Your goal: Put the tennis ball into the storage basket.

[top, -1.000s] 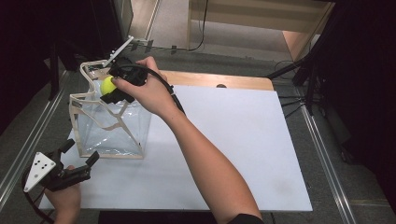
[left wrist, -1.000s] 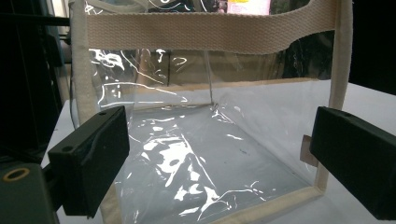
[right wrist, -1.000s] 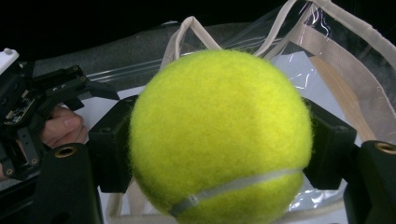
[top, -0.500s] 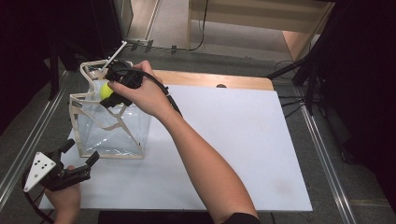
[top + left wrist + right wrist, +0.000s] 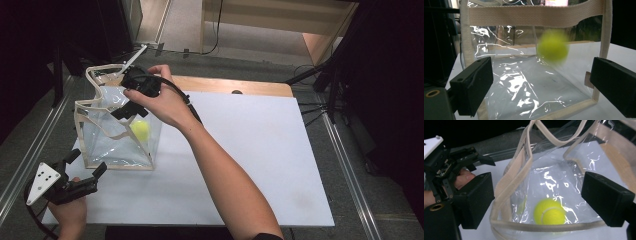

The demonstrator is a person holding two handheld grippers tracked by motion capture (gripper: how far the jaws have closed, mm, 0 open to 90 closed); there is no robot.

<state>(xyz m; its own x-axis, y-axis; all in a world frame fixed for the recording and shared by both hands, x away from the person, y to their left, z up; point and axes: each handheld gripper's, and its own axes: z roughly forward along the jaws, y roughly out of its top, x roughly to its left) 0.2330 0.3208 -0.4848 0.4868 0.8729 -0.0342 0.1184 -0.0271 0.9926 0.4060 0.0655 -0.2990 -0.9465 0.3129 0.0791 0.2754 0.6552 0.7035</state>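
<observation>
A clear plastic tote bag (image 5: 117,140) with beige webbing trim and handles stands open at the table's left. A yellow tennis ball (image 5: 140,130) is inside it, blurred in the left gripper view (image 5: 553,47) and low in the bag in the right gripper view (image 5: 549,214). My right gripper (image 5: 131,107) hangs over the bag's mouth, open, nothing between its jaws. My left gripper (image 5: 86,171) waits open near the bag's front lower corner, apart from it (image 5: 544,82).
The white table top (image 5: 250,150) spreads to the right of the bag. A wooden strip (image 5: 235,86) runs along its far edge. Metal rails (image 5: 30,150) flank the table. The left hand and its gripper (image 5: 454,167) lie beyond the bag.
The right gripper held the yellow ball above the bag; its jaws have opened and the ball has dropped inside. The left gripper has stayed put.
</observation>
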